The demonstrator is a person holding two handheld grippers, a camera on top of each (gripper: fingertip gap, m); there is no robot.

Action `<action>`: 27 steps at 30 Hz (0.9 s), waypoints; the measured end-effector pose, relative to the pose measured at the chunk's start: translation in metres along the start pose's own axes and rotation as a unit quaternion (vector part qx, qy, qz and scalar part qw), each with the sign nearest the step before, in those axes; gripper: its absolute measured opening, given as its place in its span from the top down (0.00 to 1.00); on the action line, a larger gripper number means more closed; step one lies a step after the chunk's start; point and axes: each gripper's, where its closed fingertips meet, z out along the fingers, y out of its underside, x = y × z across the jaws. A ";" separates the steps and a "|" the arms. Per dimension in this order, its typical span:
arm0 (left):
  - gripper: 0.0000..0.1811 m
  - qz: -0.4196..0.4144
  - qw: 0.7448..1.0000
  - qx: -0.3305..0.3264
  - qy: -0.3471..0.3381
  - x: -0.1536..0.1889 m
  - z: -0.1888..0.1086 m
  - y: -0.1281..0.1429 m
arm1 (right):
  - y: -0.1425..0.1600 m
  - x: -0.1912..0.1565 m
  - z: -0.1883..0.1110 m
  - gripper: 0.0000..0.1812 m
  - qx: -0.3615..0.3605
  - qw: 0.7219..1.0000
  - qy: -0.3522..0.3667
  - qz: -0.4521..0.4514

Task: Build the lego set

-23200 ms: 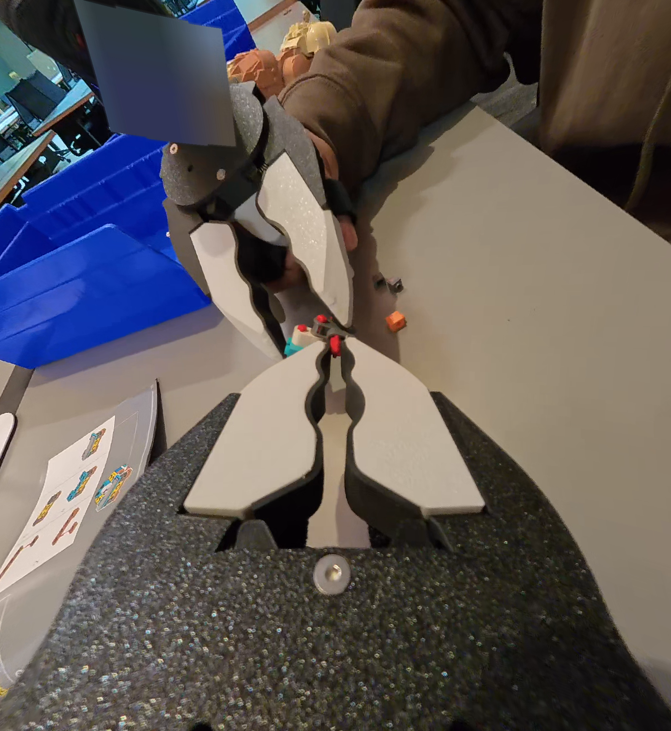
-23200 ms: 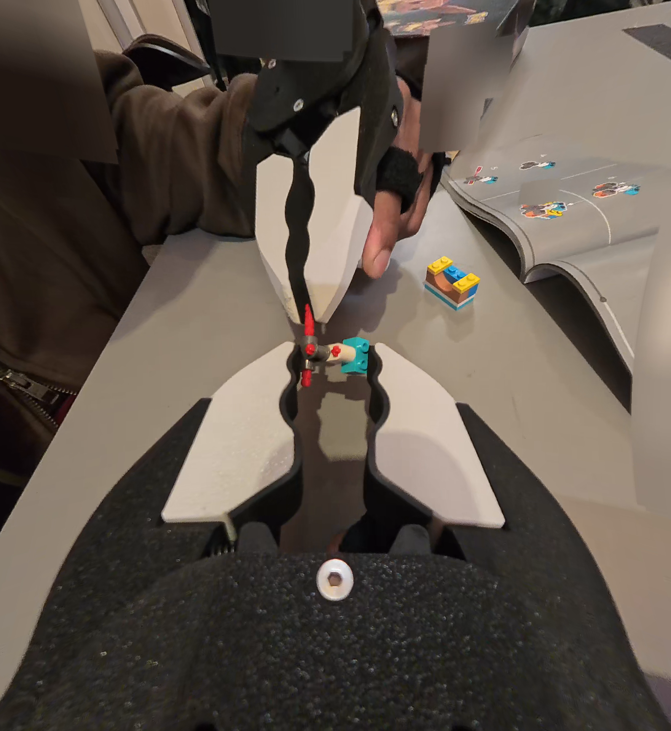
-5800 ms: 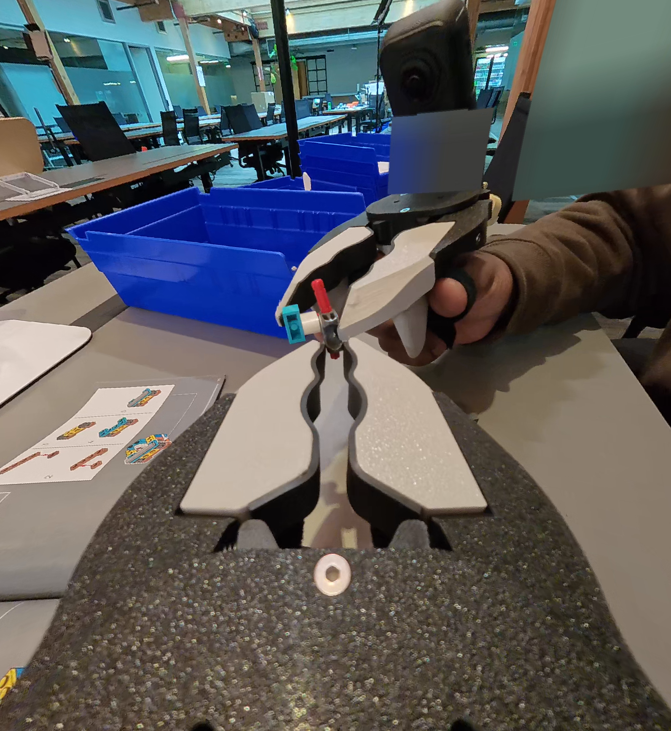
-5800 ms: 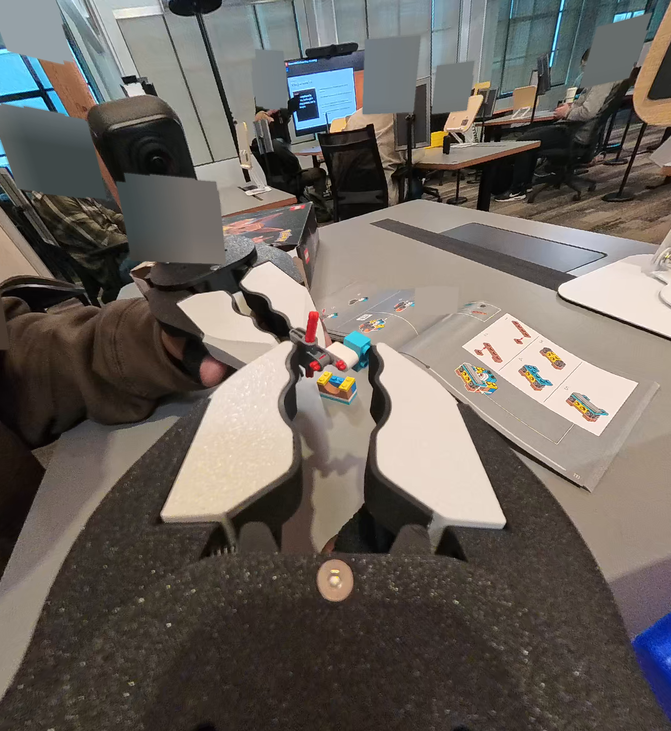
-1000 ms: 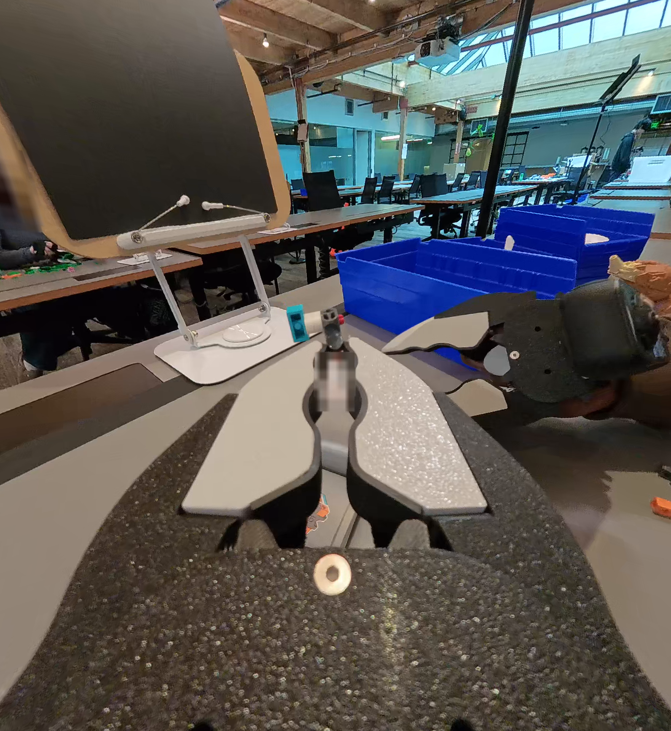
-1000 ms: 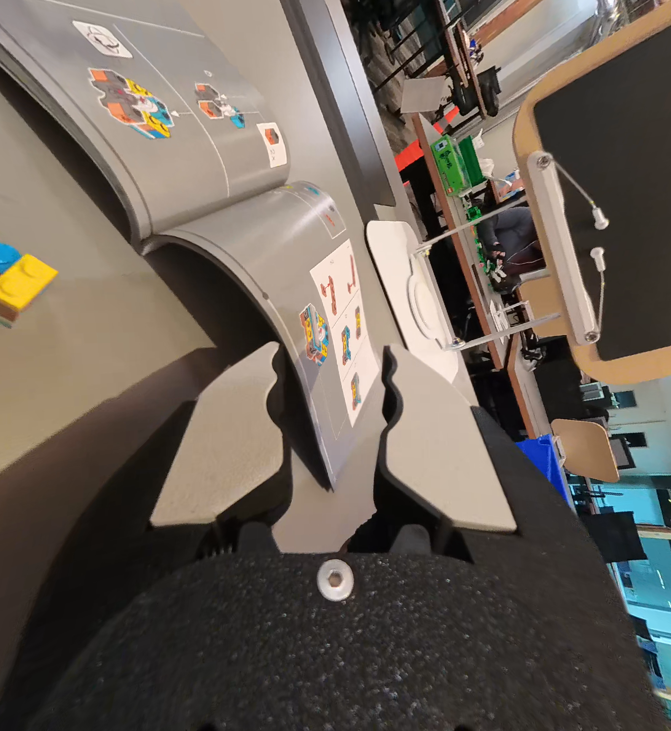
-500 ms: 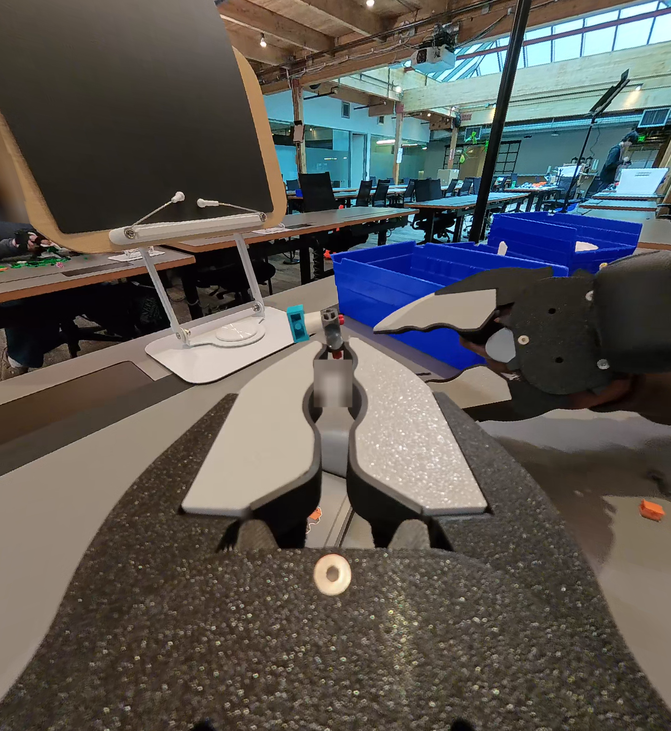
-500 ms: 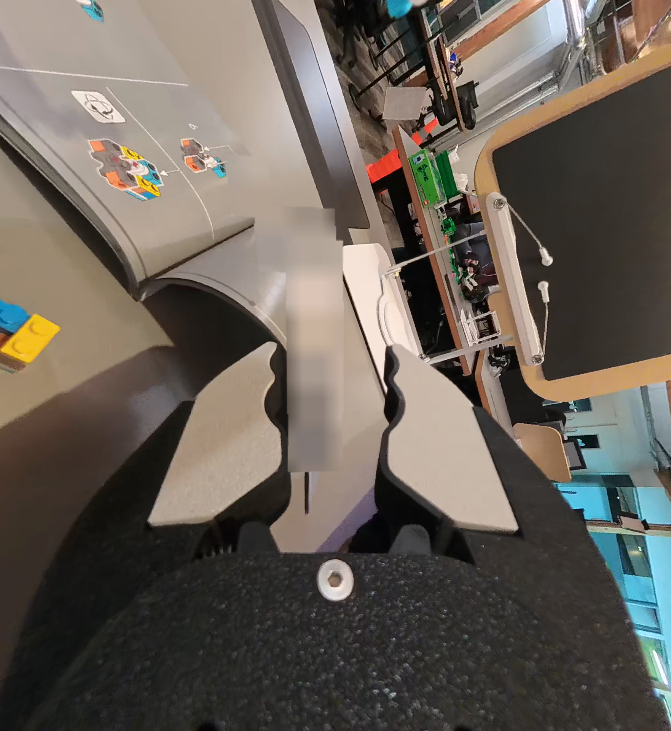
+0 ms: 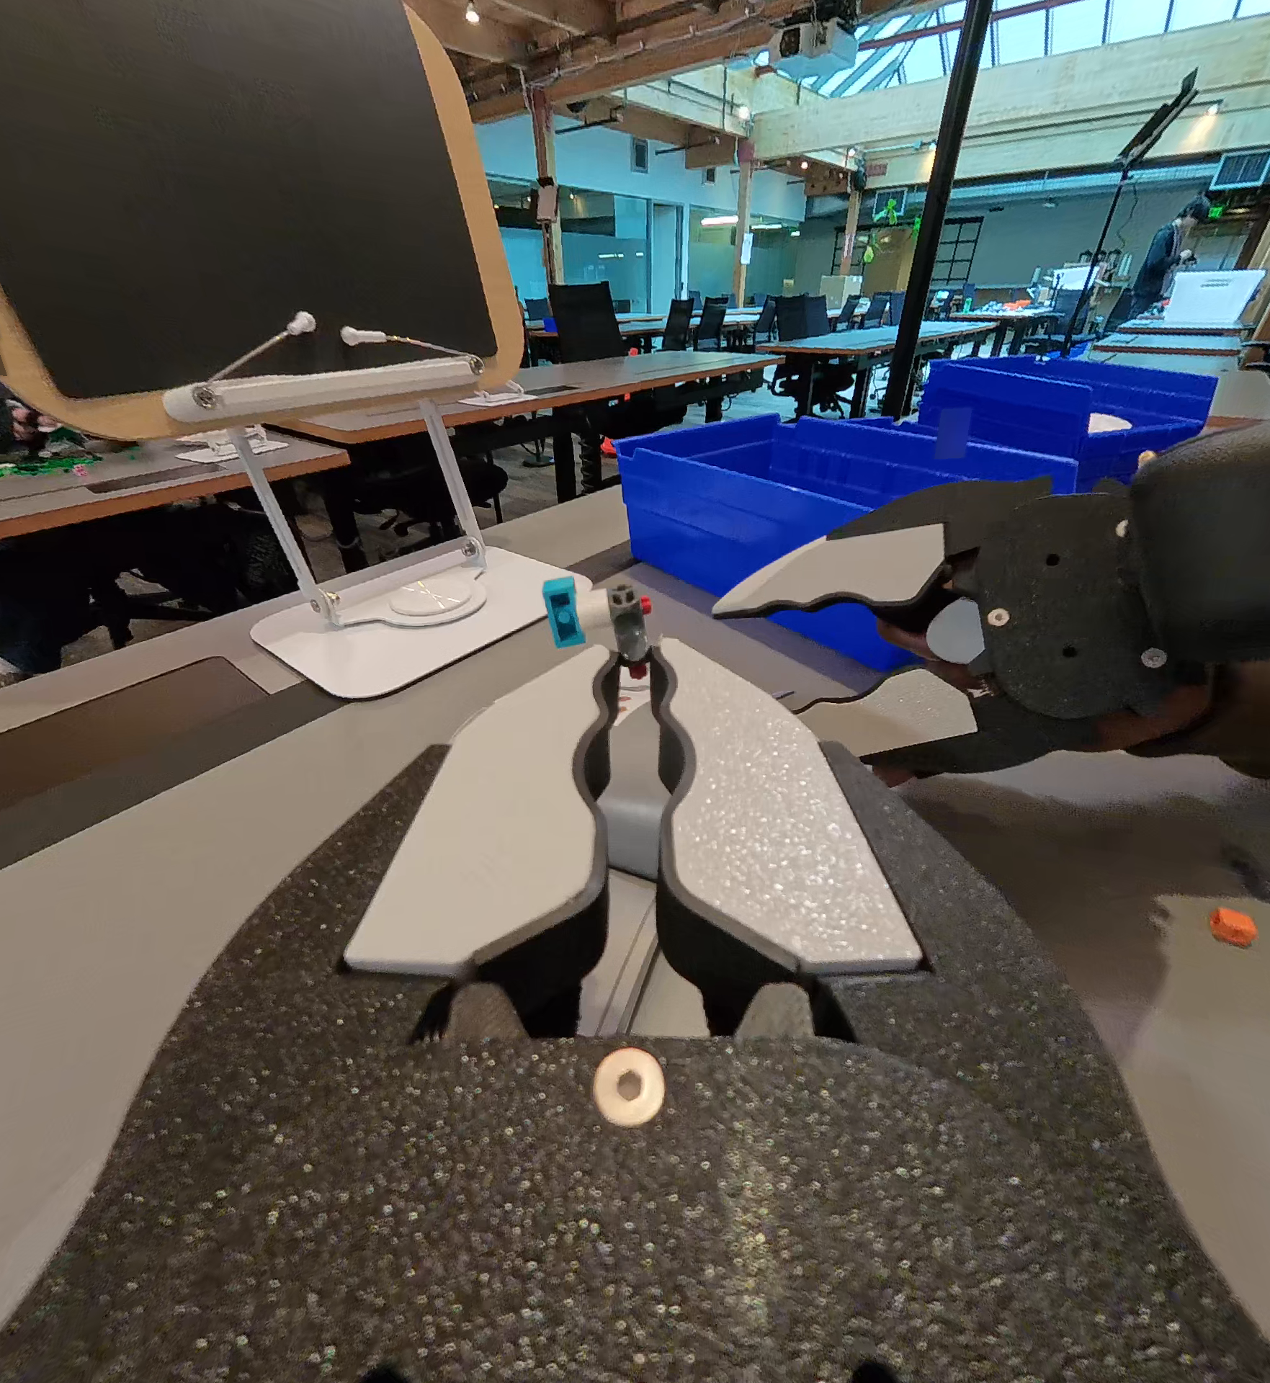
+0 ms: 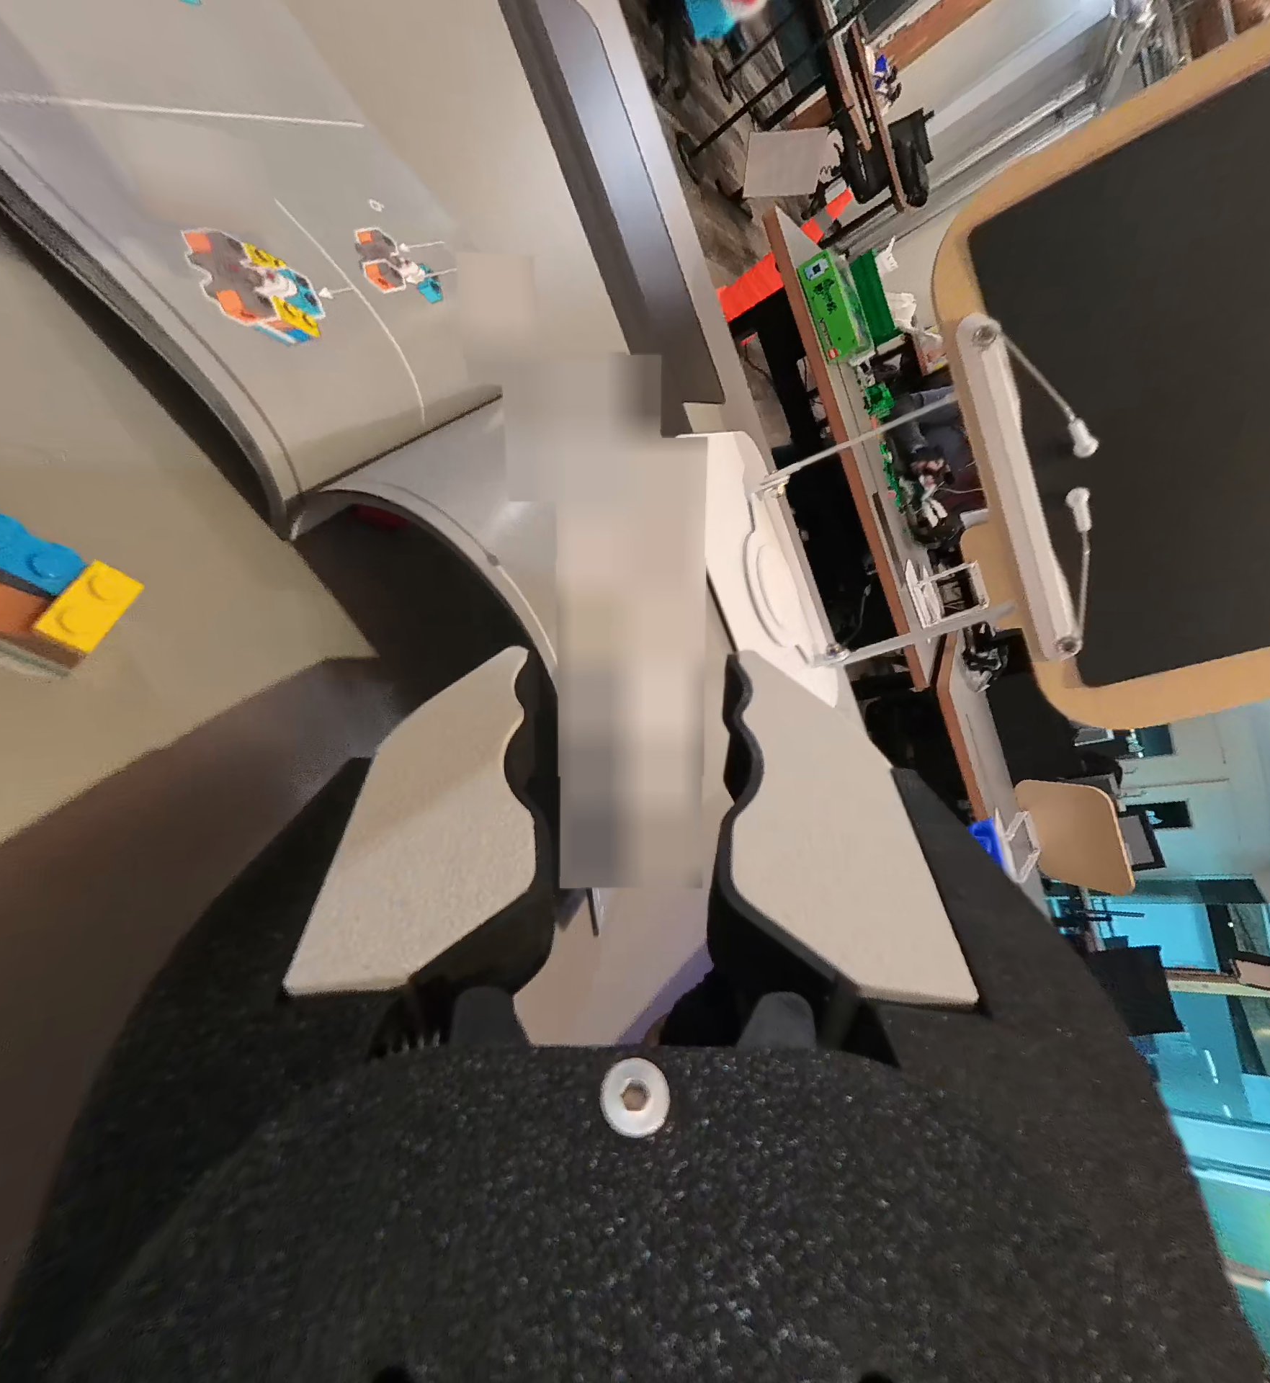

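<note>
Leftmost, saw a tablet stand [image 9: 392, 621]. Centre, left gripper [image 9: 632, 662] pinched shut on small lego piece [image 9: 602, 614], held above table [image 9: 130, 898]. Right, found right gripper [image 9: 759, 651] spread, empty. Farther right, noticed 1 orange brick [image 9: 1232, 926] lying on table.

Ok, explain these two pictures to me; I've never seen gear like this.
No robot here: a person holds a two-finger gripper in each hand, and each gripper carries a camera looking along its fingers.

The left wrist view shows the left gripper shut on a small lego assembly of teal, white, grey and red parts. The right gripper shows to its right, open and empty.

The right wrist view looks past the open right gripper, tilted sideways.

On the grey table lie an instruction booklet, a blue, yellow and brown brick build, an orange piece, blue bins and a tablet stand.
</note>
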 end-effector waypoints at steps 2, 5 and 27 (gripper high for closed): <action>0.96 0.005 1.000 -0.012 0.010 0.004 0.002 0.004 | 0.007 -0.004 -0.001 0.74 -0.002 1.000 -0.006 0.010; 0.96 0.012 0.997 -0.051 0.059 0.026 0.006 0.014 | 0.017 -0.012 -0.010 0.74 0.002 0.999 -0.024 0.038; 0.84 0.038 0.909 -0.353 0.220 0.173 -0.012 0.106 | 0.080 -0.032 -0.075 0.76 0.045 0.970 -0.152 0.185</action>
